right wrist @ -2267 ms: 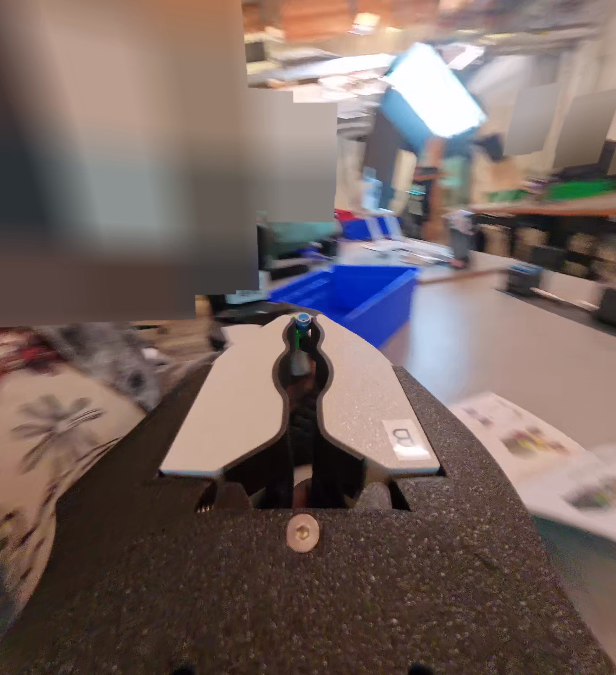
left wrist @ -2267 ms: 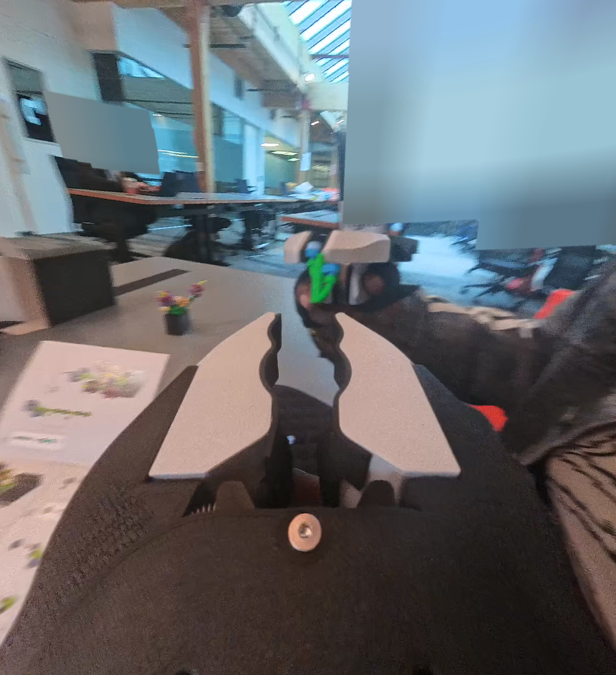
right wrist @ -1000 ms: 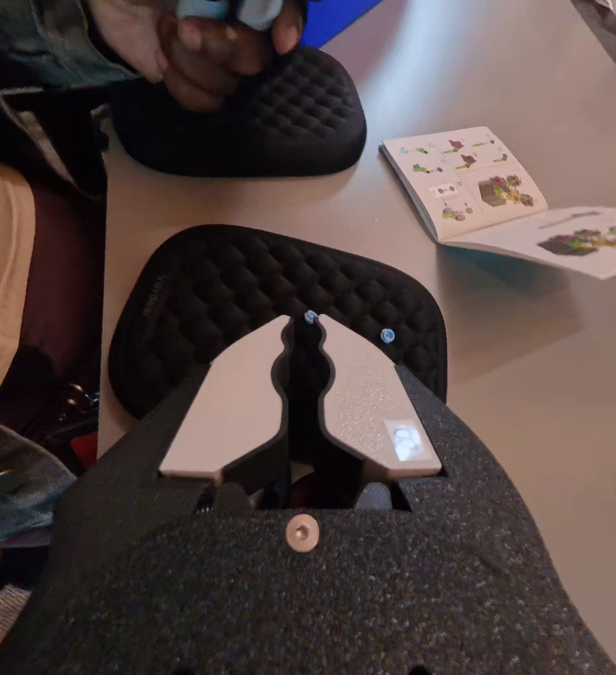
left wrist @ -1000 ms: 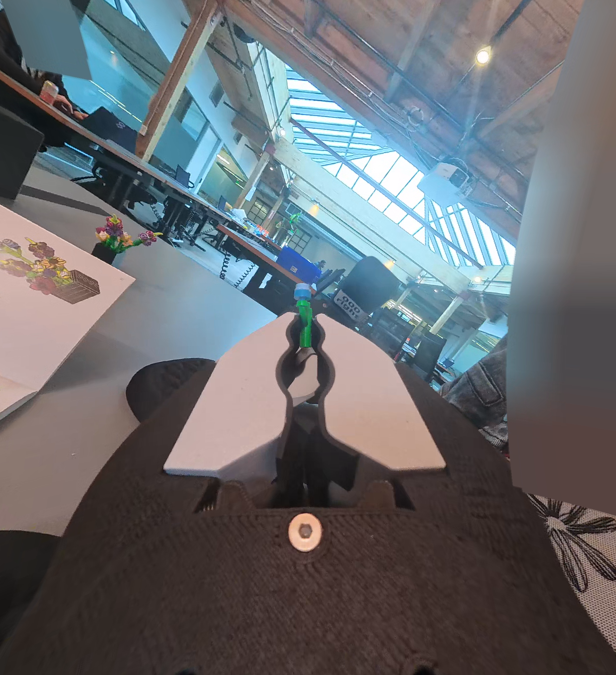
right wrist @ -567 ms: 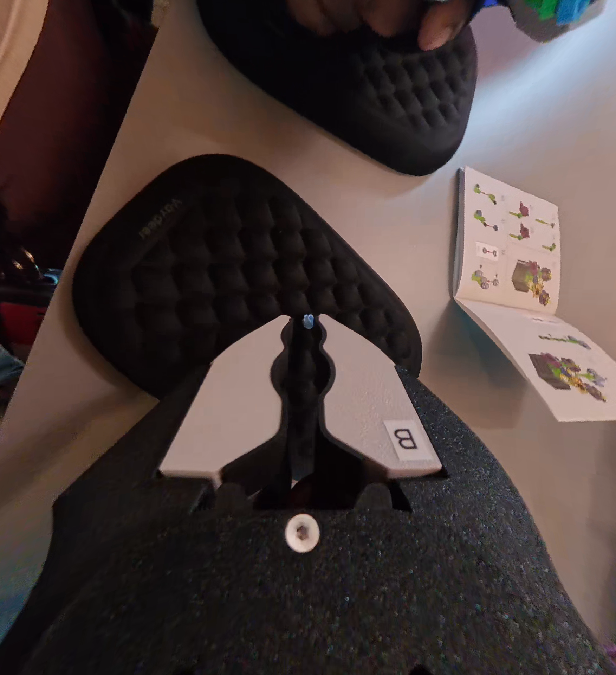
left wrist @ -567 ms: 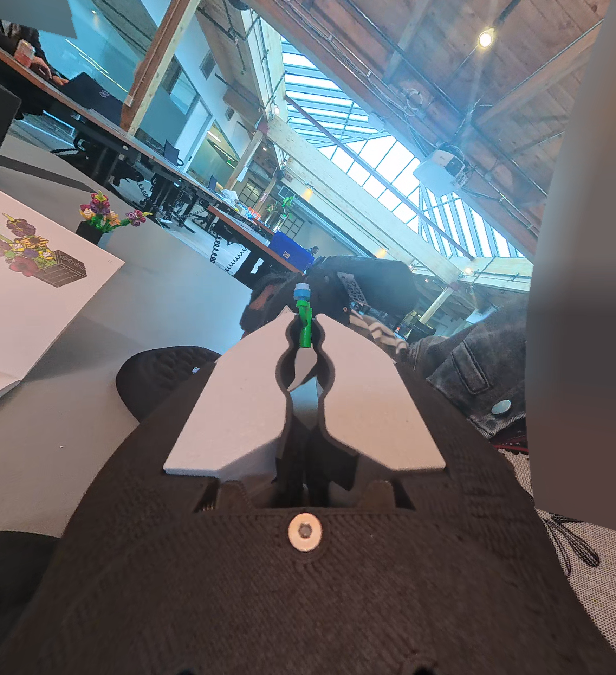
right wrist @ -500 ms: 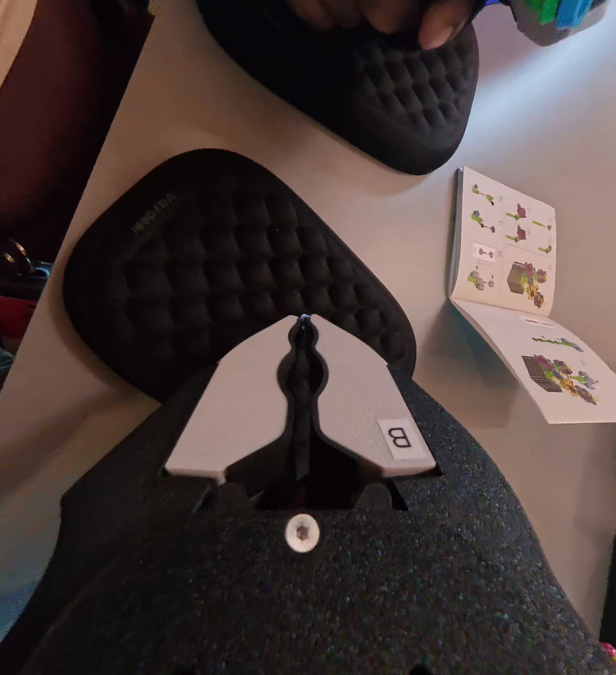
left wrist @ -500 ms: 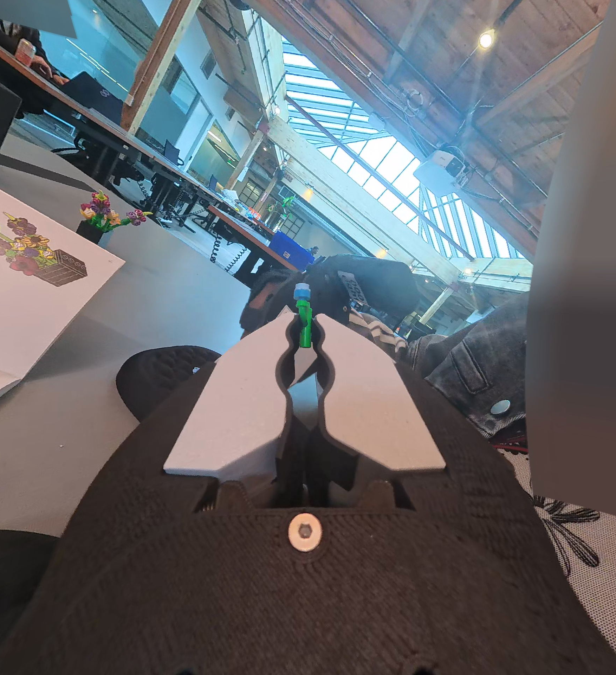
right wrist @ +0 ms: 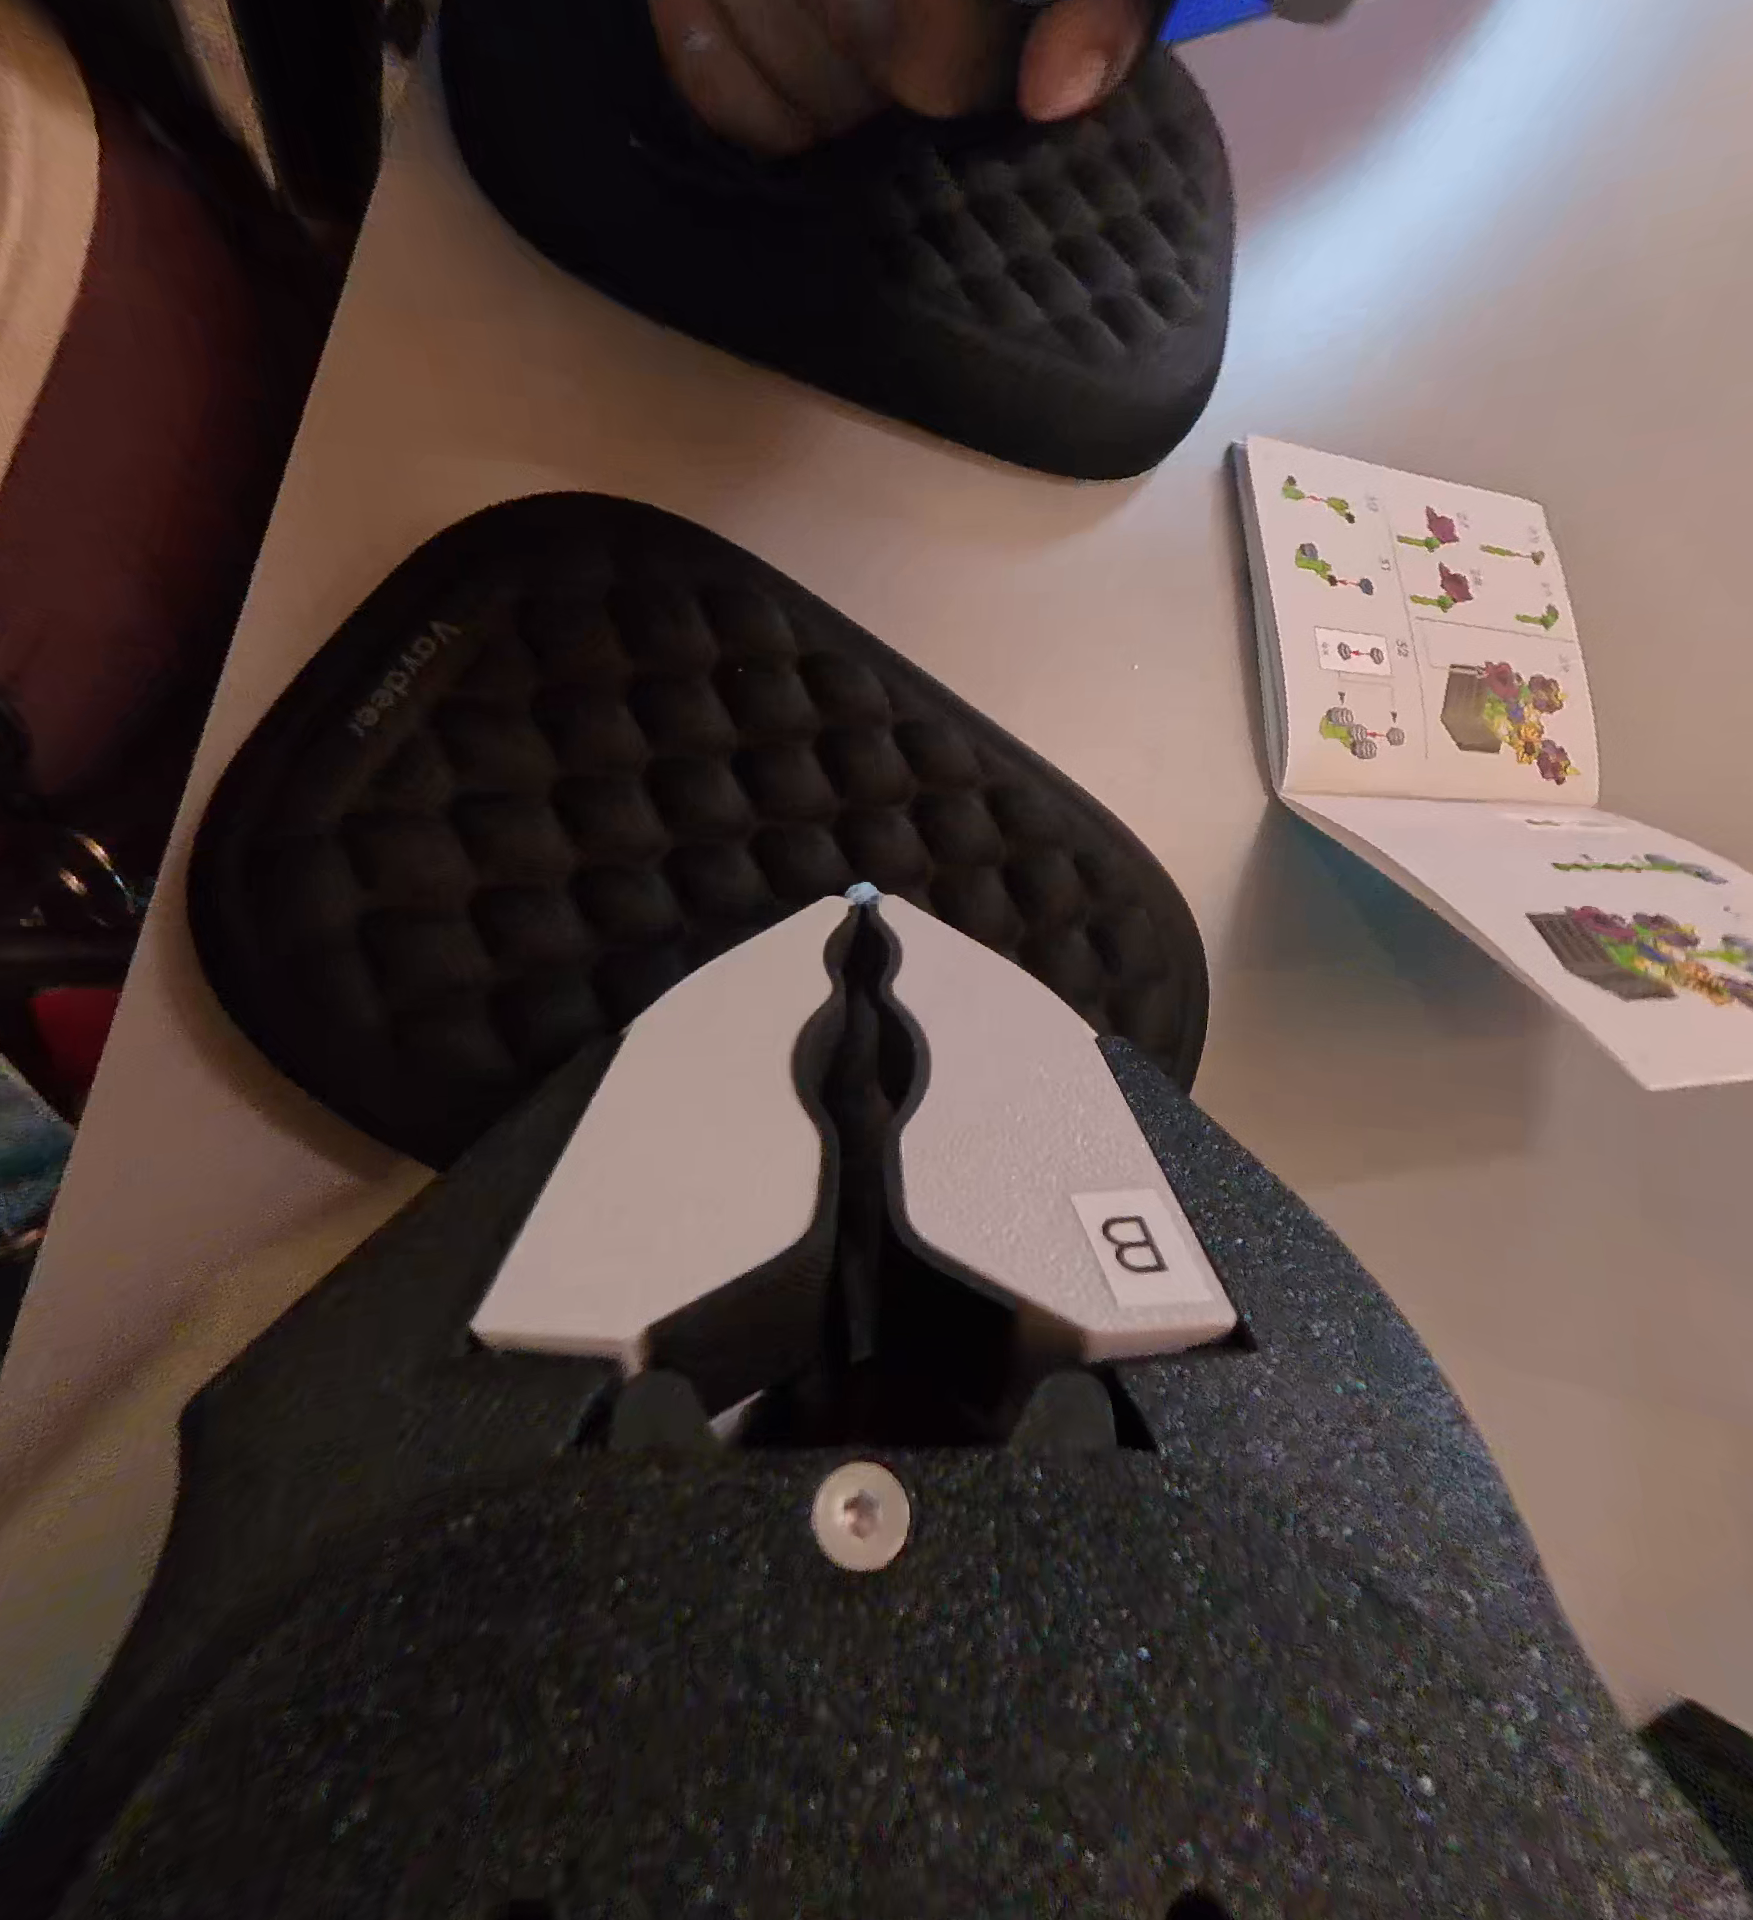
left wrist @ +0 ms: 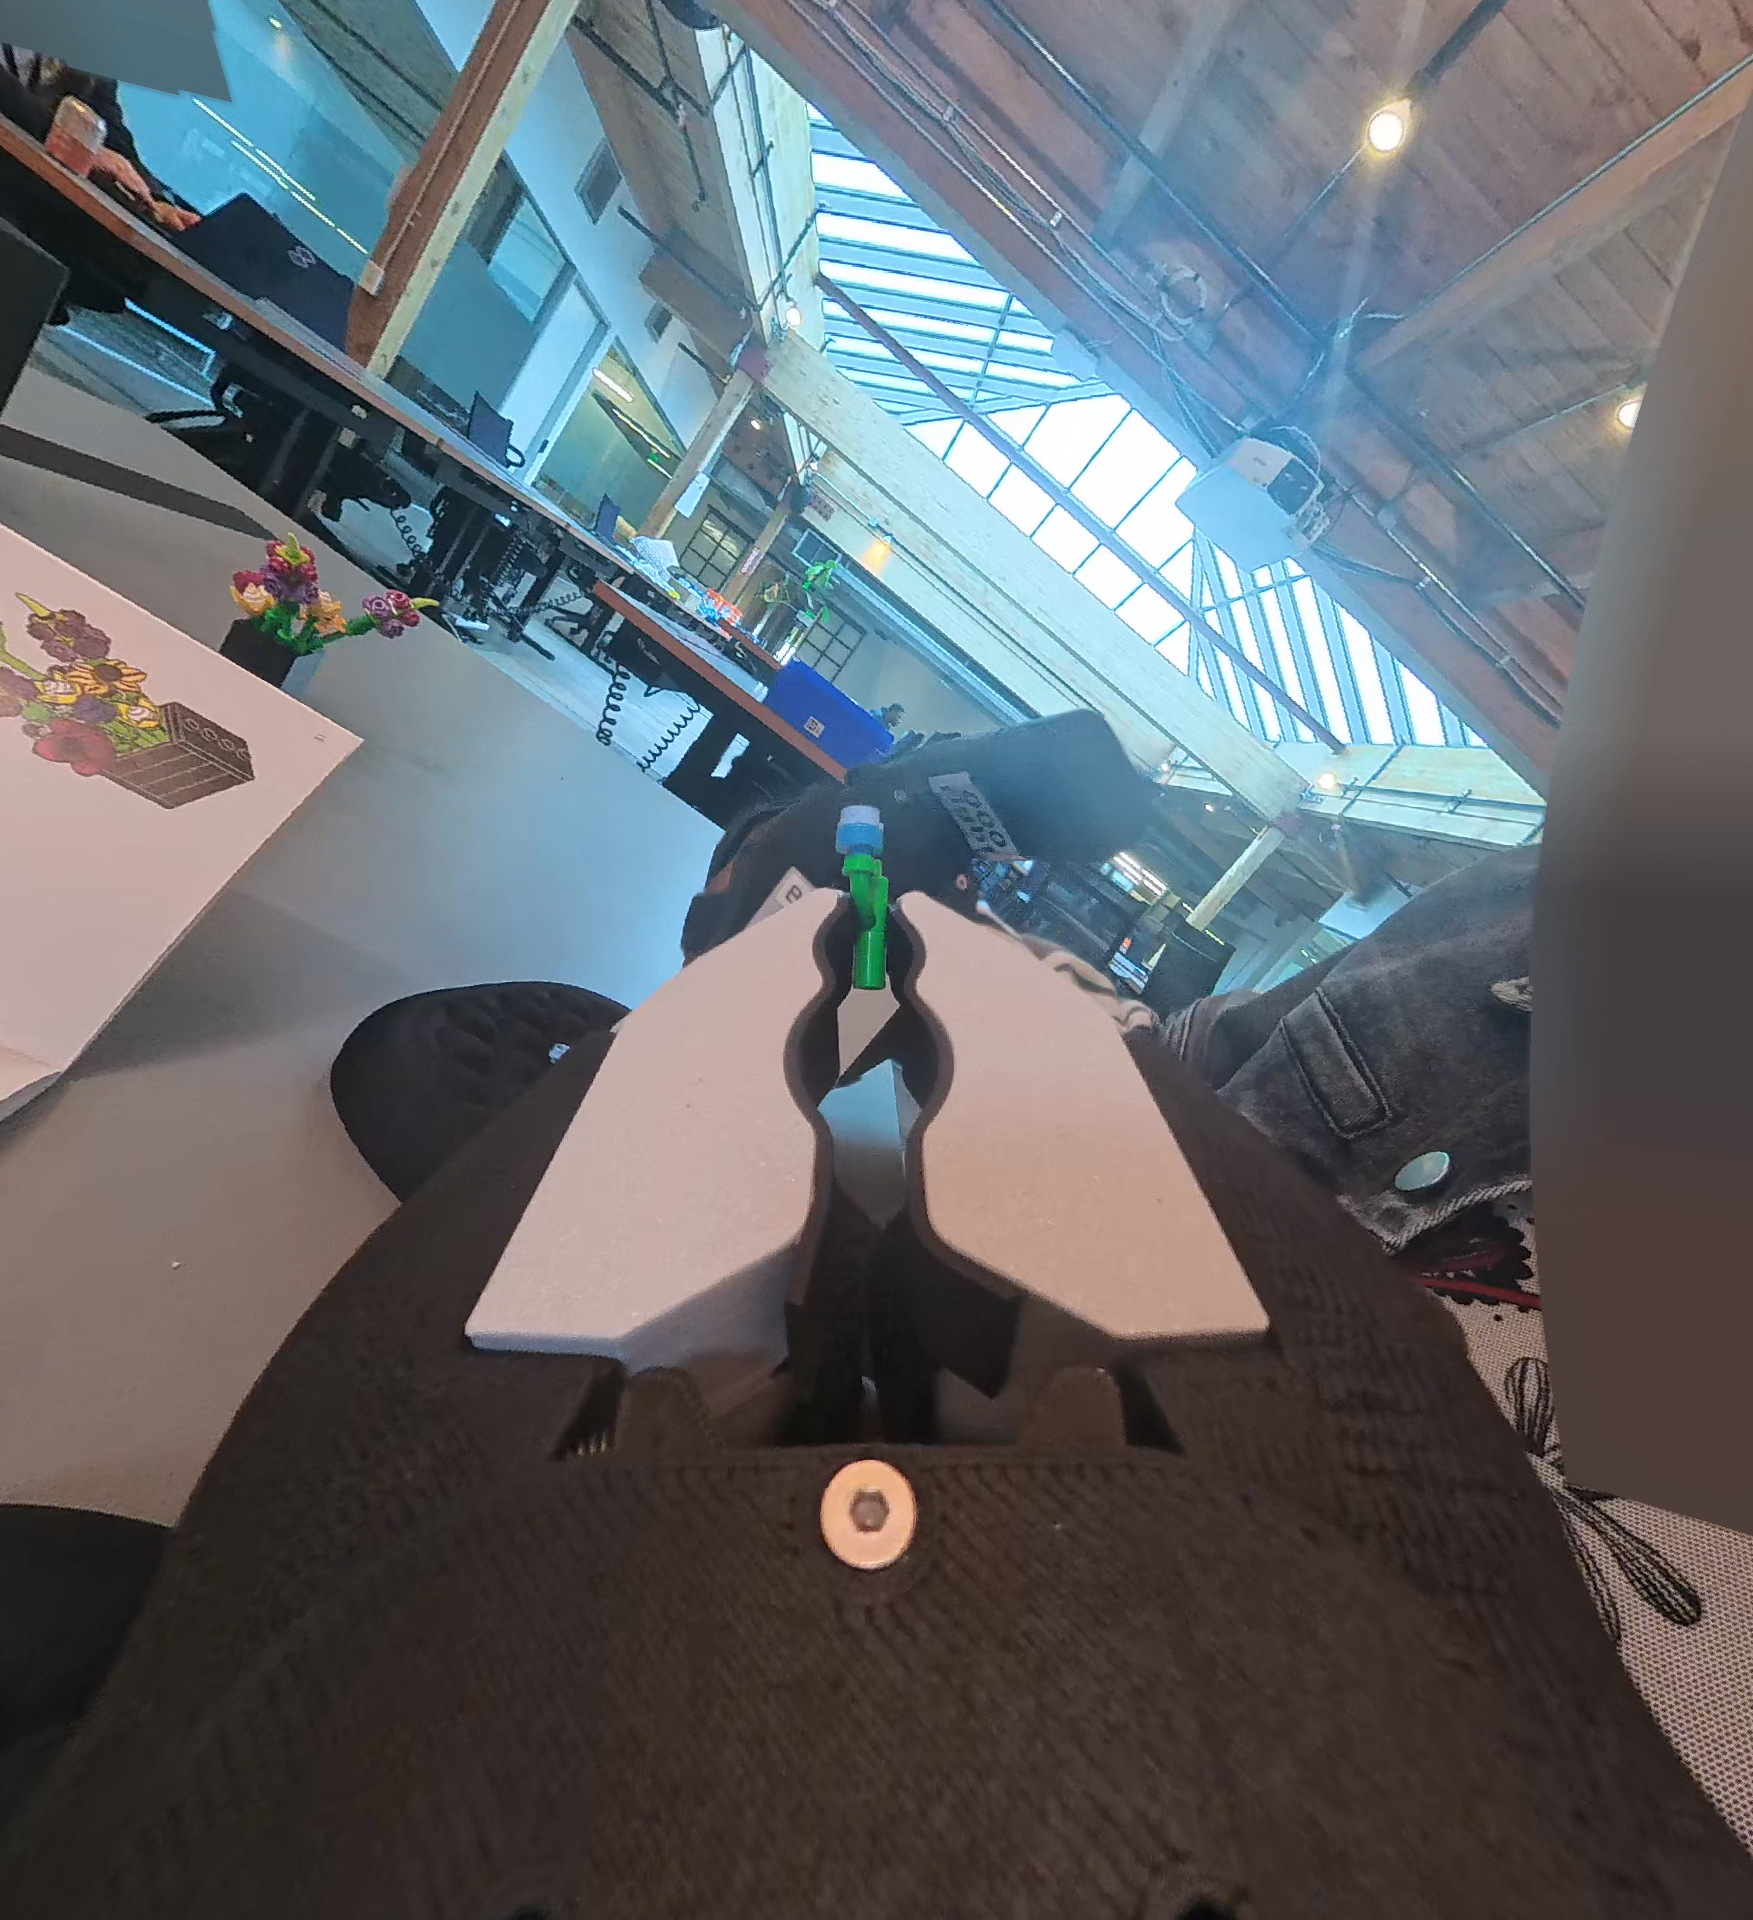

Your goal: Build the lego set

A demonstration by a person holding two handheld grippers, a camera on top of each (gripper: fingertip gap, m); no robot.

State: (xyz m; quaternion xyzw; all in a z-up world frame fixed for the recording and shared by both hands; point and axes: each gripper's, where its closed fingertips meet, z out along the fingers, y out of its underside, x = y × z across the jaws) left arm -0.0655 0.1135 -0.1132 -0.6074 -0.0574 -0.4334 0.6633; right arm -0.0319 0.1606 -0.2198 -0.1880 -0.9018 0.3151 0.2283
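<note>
My left gripper (left wrist: 867, 914) is shut on a small green stem (left wrist: 867, 940) with a light blue stud (left wrist: 857, 831) on its top, held up in the air and pointing upward. The other gripper's black body (left wrist: 1017, 779) shows just behind the stem. My right gripper (right wrist: 861, 904) is shut on a tiny light blue stud (right wrist: 861, 894) that only peeks out at the fingertips. It hovers over a black dimpled pad (right wrist: 591, 790) on the grey table.
An open instruction booklet (right wrist: 1423, 644) lies right of the pad and shows at left in the left wrist view (left wrist: 72, 810). A second black pad (right wrist: 955, 281) lies farther off with a hand (right wrist: 851, 73) on it. A built flower pot (left wrist: 295, 613) stands behind the booklet. The grippers' ends are close to 12 cm from one another.
My right gripper closed on the light blue stud on the pad and lifted and turned with it. My left gripper kept holding the green stem; the other gripper came into view behind it.
</note>
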